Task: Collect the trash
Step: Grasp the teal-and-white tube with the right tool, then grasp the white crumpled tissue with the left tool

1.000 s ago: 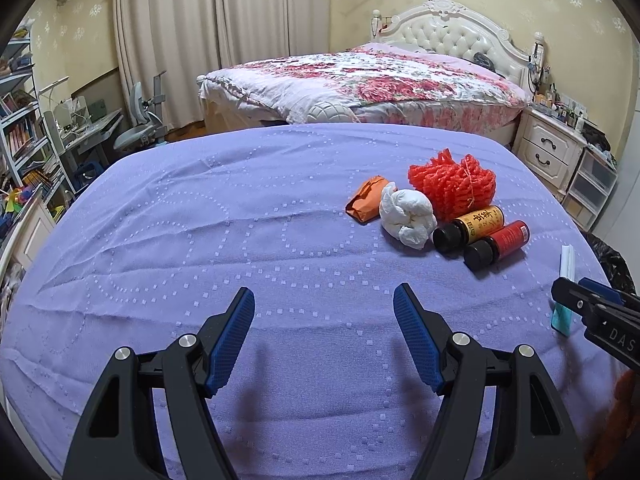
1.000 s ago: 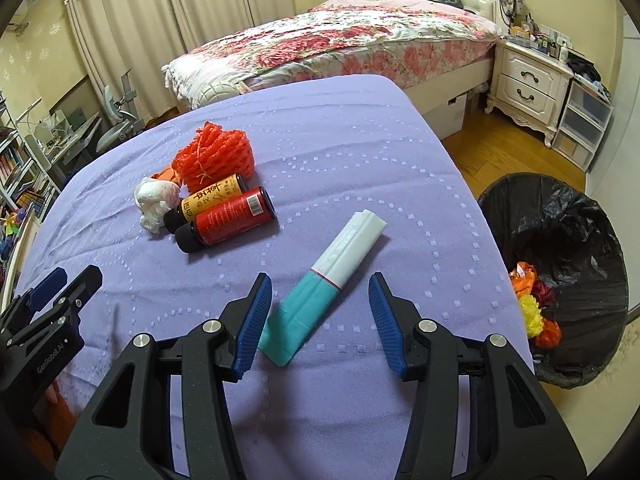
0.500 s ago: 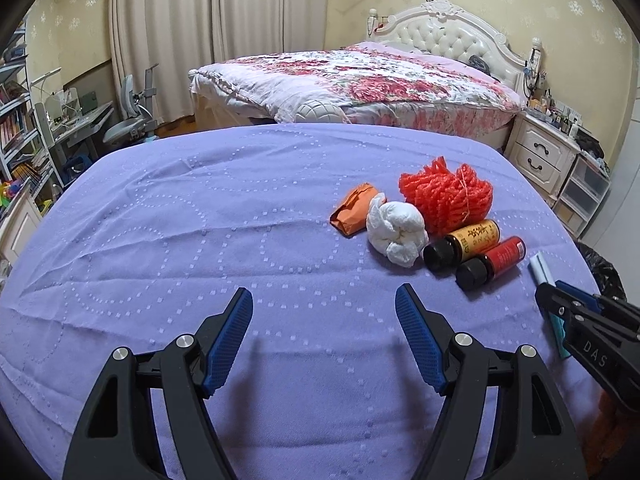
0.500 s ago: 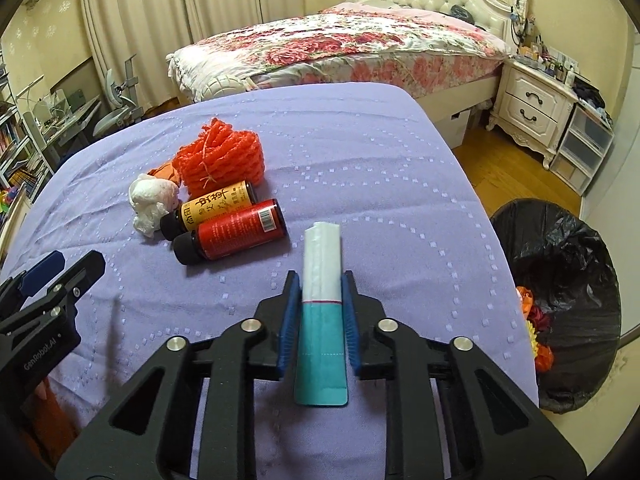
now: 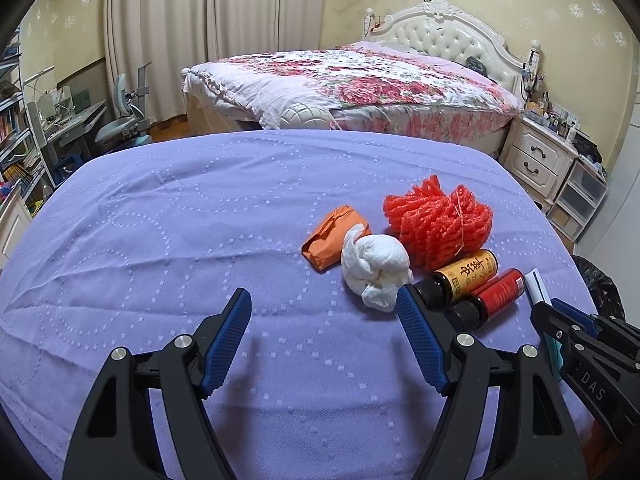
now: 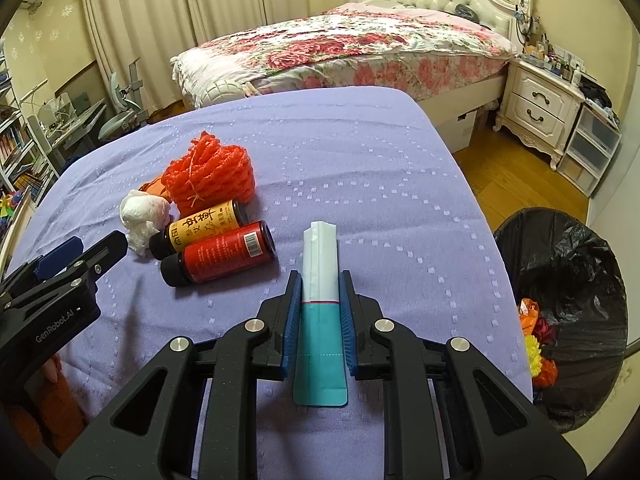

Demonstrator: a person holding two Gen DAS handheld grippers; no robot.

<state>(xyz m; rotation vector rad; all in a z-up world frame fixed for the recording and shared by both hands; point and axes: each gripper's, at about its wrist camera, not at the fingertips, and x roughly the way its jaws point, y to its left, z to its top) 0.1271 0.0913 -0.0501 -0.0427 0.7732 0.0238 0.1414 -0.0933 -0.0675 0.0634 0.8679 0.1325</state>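
Right gripper [image 6: 320, 312] is clamping a teal-and-white packet [image 6: 320, 280] between its blue pads; jaws are pressed in on both long edges. The packet's long axis is running along the gripper's pointing line, white end projecting ahead, teal end trailing back between the jaws. Its underside is lying on, or just above, the purple tabletop [image 6: 360, 152]; cannot tell which.

Key relation: the bin with the black liner [image 6: 568, 320] is standing on the floor to the right of the right gripper, below the tabletop edge, with coloured scraps already inside. The right hand is the nearer one to it. Judgement: the next move is calling for a lift and a swing to the right over the rim.

Left gripper [image 5: 324, 340] is standing wide apart and holding nothing. Ahead of it and to its right, the remaining trash is sitting in a cluster: white crumpled tissue [image 5: 376, 270] nearest, just off its right finger, then an orange wrapper [image 5: 332, 242], red foam netting [image 5: 436, 224], a yellow-label bottle [image 5: 464, 276] and a red bottle [image 5: 490, 296] lying side by side, caps toward the left gripper.
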